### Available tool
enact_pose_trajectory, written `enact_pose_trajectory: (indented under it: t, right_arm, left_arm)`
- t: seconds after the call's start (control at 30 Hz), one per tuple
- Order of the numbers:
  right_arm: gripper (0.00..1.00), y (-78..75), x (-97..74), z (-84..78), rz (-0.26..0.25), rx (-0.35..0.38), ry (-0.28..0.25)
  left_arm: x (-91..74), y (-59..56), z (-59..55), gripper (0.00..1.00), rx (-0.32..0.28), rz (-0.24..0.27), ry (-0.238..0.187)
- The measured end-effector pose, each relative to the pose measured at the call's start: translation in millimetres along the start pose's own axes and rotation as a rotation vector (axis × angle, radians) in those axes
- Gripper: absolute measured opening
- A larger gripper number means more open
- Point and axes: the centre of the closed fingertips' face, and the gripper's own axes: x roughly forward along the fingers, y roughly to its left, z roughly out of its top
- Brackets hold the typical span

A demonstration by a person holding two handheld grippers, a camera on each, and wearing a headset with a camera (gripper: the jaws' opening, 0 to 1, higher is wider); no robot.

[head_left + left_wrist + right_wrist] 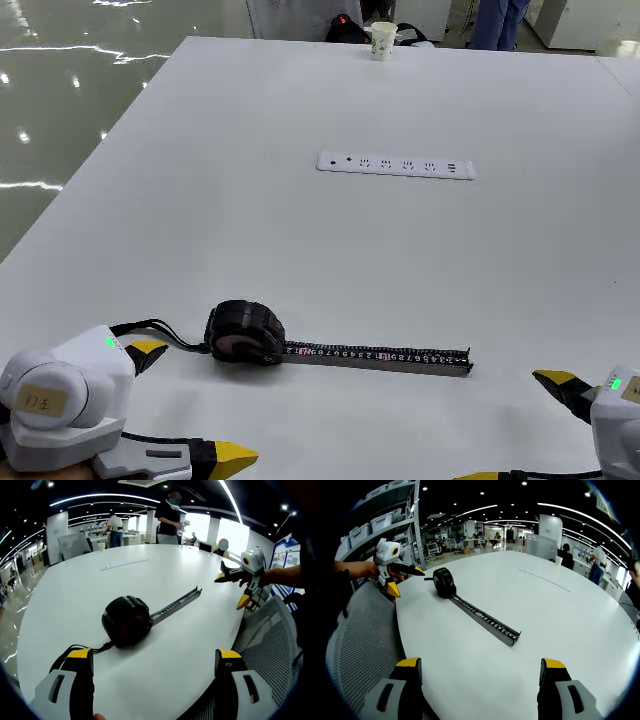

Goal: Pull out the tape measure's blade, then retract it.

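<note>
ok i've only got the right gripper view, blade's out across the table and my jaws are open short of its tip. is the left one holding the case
observer: no. the left gripper is open in its own view, and the tape measure case lies ahead of its jaws, untouched.
operator: anything trailing off the case
observer: a black strap runs from the case towards one left jaw tip. i can't tell if they touch.
operator: and that thin white thing further up the table
observer: a power strip, lying well apart from the blade.
</note>
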Motion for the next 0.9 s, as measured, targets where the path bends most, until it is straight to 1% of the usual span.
enact_pose_trajectory:
  t: [0.1, 0.2, 0.33, 0.4, 0.47, 0.5, 0.57, 0.6, 0.7, 0.8, 0.83, 0.9]
  right_arm:
    - [0.97, 3.3, -1.0, 0.6, -0.006, 0.0, -0.005]
    - [0.98, 6.9, -1.2, 1.6, -0.01, 0.011, -0.007]
    - [0.98, 12.3, -1.9, 5.7, -0.02, 0.027, -0.019]
    - [0.98, 13.3, -2.3, 8.1, -0.035, 0.039, -0.026]
    - [0.99, 15.3, -2.5, 10.1, -0.042, 0.046, -0.033]
    - [0.99, 16.5, -2.6, 10.8, -0.049, 0.051, -0.033]
    - [0.99, 18.3, -2.4, 11.7, -0.06, 0.058, -0.033]
    - [0.99, 18.5, -2.7, 11.9, -0.066, 0.059, -0.033]
    - [0.99, 20.5, -3.3, 12.7, -0.071, 0.085, -0.034]
    - [0.99, 23.0, -3.8, 13.5, -0.074, 0.1, -0.03]
    - [0.99, 23.5, -4.3, 14.1, -0.081, 0.1, -0.029]
    - [0.99, 23.1, -5.3, 15.5, -0.097, 0.11, -0.031]
  left_arm:
    - [-2.3, -4.8, 0.4, 0.99, -0.006, 0.004, 0.001]
    - [-3.1, -9.4, -0.2, 0.99, -0.025, 0.009, -0.011]
    - [-5.4, -14.4, -1.7, 0.99, -0.049, 0.033, -0.008]
    - [-6.8, -14.1, 1.7, 0.99, -0.064, 0.063, -0.029]
    - [-7.5, -15.1, 3.0, 0.99, -0.082, 0.074, -0.036]
    - [-8.1, -17.3, 4.7, 0.99, -0.086, 0.079, -0.041]
    - [-8.1, -19.7, 7.9, 0.99, -0.082, 0.089, -0.051]
    - [-7.7, -20.3, 8.3, 0.99, -0.082, 0.089, -0.048]
    - [-8.0, -19.5, 9.7, 0.99, -0.079, 0.096, -0.049]
    - [-10.0, -16.0, 15.9, 0.99, -0.124, 0.126, -0.076]
    - [-11.1, -15.3, 17.3, 0.99, -0.147, 0.137, -0.076]
    - [-12.1, -12.6, 17.4, 0.99, -0.167, 0.16, -0.071]
